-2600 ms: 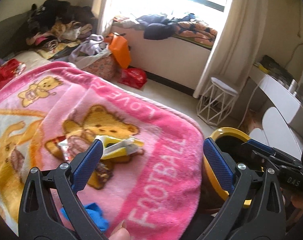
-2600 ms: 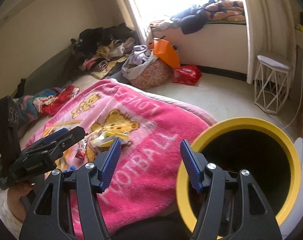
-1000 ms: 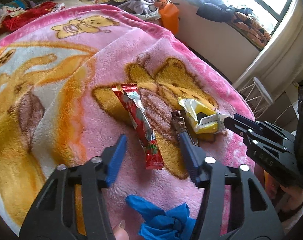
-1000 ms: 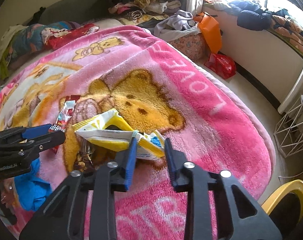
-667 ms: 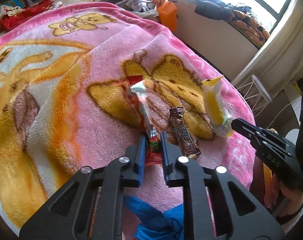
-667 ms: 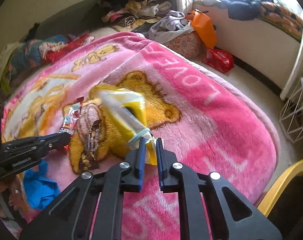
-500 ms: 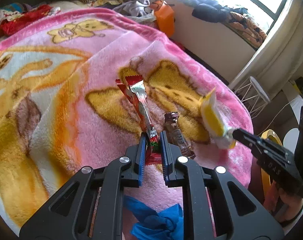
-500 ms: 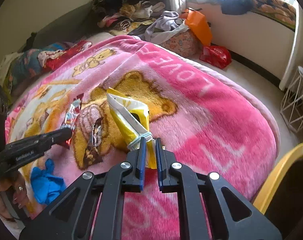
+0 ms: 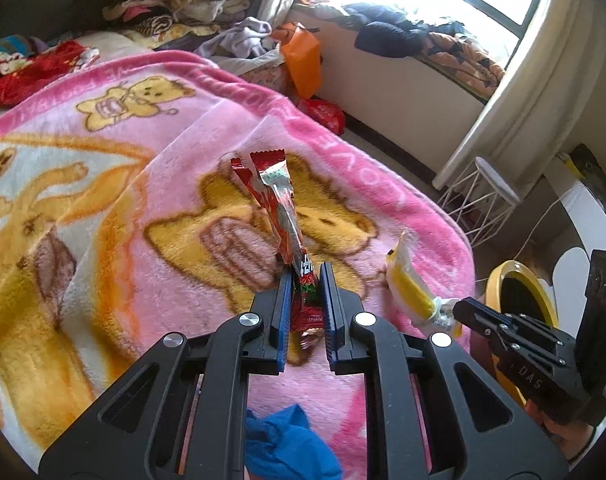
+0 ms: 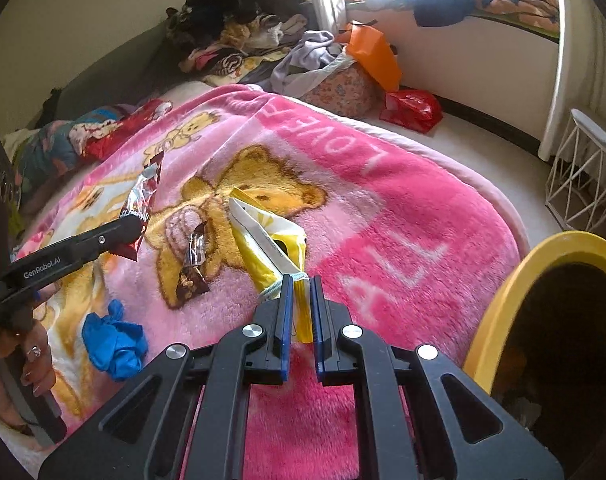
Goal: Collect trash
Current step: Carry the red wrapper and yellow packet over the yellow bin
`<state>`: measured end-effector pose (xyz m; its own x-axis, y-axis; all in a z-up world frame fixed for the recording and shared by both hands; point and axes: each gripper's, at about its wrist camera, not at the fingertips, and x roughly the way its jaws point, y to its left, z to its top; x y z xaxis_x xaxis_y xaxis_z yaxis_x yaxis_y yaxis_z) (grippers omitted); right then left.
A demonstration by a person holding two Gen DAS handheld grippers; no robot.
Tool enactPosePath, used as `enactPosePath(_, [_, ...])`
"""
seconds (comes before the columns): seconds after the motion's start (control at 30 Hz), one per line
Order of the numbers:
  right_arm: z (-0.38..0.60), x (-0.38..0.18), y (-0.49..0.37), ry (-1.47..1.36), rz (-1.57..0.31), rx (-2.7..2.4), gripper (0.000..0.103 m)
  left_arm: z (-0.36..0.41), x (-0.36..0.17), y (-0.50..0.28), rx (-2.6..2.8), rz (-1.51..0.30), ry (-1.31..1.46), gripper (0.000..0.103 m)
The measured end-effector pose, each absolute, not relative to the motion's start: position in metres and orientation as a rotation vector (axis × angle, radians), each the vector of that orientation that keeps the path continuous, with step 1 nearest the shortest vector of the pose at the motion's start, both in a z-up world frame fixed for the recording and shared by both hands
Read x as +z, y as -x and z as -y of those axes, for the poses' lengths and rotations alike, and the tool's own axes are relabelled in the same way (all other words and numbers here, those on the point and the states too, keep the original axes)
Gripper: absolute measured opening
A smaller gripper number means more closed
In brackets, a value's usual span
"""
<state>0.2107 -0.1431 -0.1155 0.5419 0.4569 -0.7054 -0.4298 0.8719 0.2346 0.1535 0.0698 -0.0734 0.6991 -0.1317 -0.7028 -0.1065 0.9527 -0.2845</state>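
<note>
My left gripper is shut on a long red snack wrapper and holds it lifted above the pink bear blanket. It also shows in the right wrist view. My right gripper is shut on a yellow and white wrapper, also lifted; it shows in the left wrist view. A brown candy bar wrapper and a crumpled blue glove lie on the blanket. A yellow-rimmed trash bin stands at the bed's right side.
Piled clothes lie at the head of the bed. An orange bag and a red bag sit on the floor by the window wall. A white wire stool stands by the curtain.
Both grippers closed on their wrappers and lifted them off the blanket. The views have pulled back and up, and the yellow bin has come into sight on the right.
</note>
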Motion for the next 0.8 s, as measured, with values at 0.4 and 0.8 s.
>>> enactPosePath(0.4, [0.172, -0.093, -0.193, -0.097, -0.795, 0.507, 0.008, -0.045, -0.049, -0.148, -0.078, -0.756, 0.3, 0.01])
enactPosePath(0.8, [0.213, -0.073, -0.178, -0.169, -0.733, 0.447, 0.008, -0.014, -0.035, -0.143, -0.151, -0.735, 0.264, 0.01])
